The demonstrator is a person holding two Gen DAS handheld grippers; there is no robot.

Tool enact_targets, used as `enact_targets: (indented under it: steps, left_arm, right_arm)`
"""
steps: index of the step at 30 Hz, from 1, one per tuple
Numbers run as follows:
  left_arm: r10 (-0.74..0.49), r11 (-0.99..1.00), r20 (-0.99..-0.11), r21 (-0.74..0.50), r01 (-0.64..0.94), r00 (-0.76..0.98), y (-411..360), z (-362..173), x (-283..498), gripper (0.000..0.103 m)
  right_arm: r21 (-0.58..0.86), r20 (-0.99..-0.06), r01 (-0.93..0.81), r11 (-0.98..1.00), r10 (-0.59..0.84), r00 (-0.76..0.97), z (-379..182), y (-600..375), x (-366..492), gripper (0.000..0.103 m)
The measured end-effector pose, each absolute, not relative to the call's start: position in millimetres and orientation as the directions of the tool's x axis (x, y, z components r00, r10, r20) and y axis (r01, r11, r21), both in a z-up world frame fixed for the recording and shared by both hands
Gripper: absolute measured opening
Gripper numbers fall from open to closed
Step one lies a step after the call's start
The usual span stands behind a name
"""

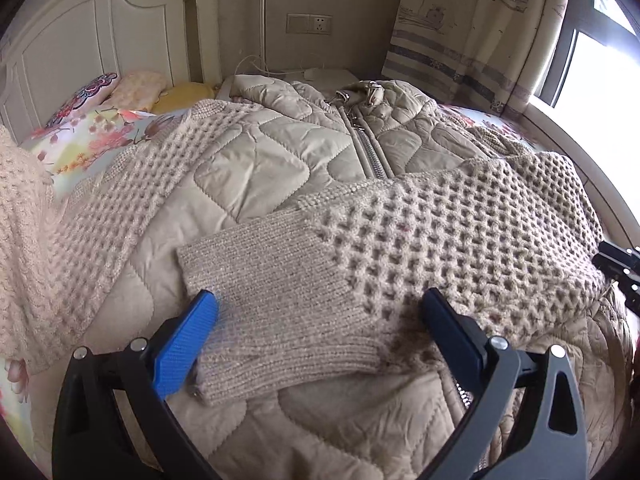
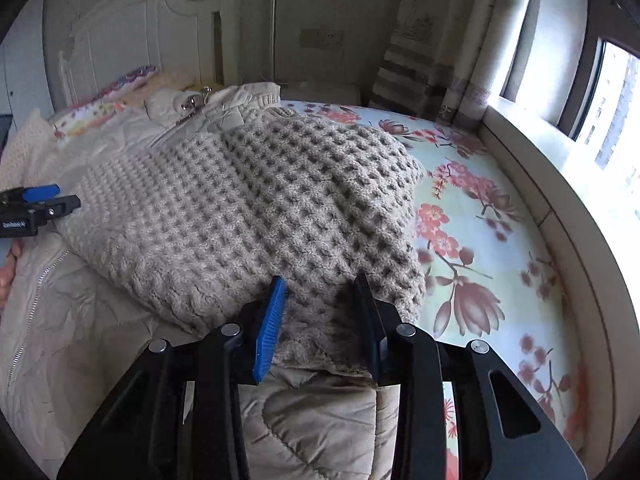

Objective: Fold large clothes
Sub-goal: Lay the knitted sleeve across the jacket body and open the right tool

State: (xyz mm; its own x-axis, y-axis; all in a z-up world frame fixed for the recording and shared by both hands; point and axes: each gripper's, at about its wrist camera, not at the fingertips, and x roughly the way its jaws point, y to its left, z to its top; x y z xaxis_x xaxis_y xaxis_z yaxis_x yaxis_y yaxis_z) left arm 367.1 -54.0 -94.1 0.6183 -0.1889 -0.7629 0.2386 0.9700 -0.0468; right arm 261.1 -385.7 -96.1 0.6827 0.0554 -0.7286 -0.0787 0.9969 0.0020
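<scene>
A beige quilted jacket [image 1: 280,152] with a front zipper lies spread on the bed, collar at the far end. Its waffle-knit right sleeve [image 1: 420,232] is folded across the jacket's front, ribbed cuff [image 1: 272,292] toward the left. My left gripper [image 1: 320,312] is open, its fingers either side of the cuff. My right gripper [image 2: 320,292] is open over the sleeve's knit upper part [image 2: 248,208], at the jacket's right edge. The left knit sleeve [image 1: 120,200] lies stretched out at the left. The left gripper also shows in the right wrist view [image 2: 40,204].
The bed has a floral sheet [image 2: 480,216]. Pillows [image 1: 100,96] lie by the white headboard [image 1: 100,32]. A curtain [image 1: 480,28] and a window sill [image 2: 560,184] run along the right. A socket [image 1: 309,24] is on the far wall.
</scene>
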Motion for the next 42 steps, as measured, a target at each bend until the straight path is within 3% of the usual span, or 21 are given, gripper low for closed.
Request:
enact_targets:
  steps: [9, 13, 14, 16, 18, 22, 25, 29, 32, 33, 37, 39, 42]
  left_arm:
    - [-0.192, 0.97, -0.76, -0.051, 0.238, 0.621, -54, -94, 366, 0.101]
    - [-0.195, 0.969, -0.761, -0.053, 0.24, 0.619, -53, -94, 366, 0.101]
    - [-0.196, 0.969, -0.76, -0.054, 0.24, 0.62, -53, -94, 366, 0.101]
    - [-0.198, 0.969, -0.76, -0.057, 0.24, 0.619, -53, -95, 366, 0.101]
    - [-0.196, 0.969, -0.76, -0.055, 0.24, 0.619, -53, -95, 366, 0.101]
    - [-0.196, 0.969, -0.759, -0.054, 0.24, 0.62, -53, -95, 366, 0.101]
    - [-0.205, 0.968, -0.757, -0.064, 0.242, 0.621, -51, -95, 365, 0.101]
    - [-0.209, 0.968, -0.755, -0.069, 0.241, 0.621, -51, -95, 366, 0.101]
    - [-0.207, 0.968, -0.755, -0.067, 0.241, 0.622, -51, -96, 365, 0.101]
    - [-0.208, 0.968, -0.754, -0.067, 0.241, 0.623, -51, -96, 365, 0.101]
    - [-0.223, 0.965, -0.748, -0.081, 0.248, 0.625, -48, -94, 362, 0.101]
    - [-0.236, 0.968, -0.731, -0.122, 0.218, 0.641, -33, -85, 355, 0.101]
    - [-0.3, 0.945, -0.635, -0.302, 0.128, 0.712, 23, -55, 327, 0.101]
  right_arm:
    - [-0.075, -0.672, -0.082, 0.994, 0.01, 0.741, -45, -377, 314, 0.03]
    - [-0.078, -0.761, -0.063, 0.995, -0.019, 0.649, -79, -379, 371, 0.03]
    - [-0.056, -0.797, -0.047, 0.997, -0.016, 0.603, -94, -386, 381, 0.031]
    - [0.092, -0.796, 0.002, 0.996, 0.073, 0.602, -95, -407, 382, 0.03]
    - [0.139, -0.791, 0.035, 0.99, 0.089, 0.606, -83, -414, 378, 0.031]
    - [0.091, -0.756, 0.061, 0.994, 0.029, 0.653, -66, -416, 373, 0.038]
    - [0.047, -0.811, 0.049, 0.998, 0.01, 0.585, -89, -411, 382, 0.04]
    - [-0.042, -0.777, 0.074, 0.996, -0.079, 0.624, -74, -397, 361, 0.04]
    - [-0.05, -0.688, 0.046, 0.998, -0.068, 0.722, -51, -374, 315, 0.058]
    - [-0.031, -0.677, 0.015, 0.999, -0.032, 0.735, -49, -363, 300, 0.068]
    - [-0.135, -0.756, -0.103, 0.986, -0.036, 0.653, -90, -325, 279, 0.072]
    - [-0.132, -0.732, -0.092, 0.987, -0.034, 0.68, -97, -327, 277, 0.073]
    - [-0.108, -0.737, -0.085, 0.991, -0.022, 0.675, -97, -334, 282, 0.076]
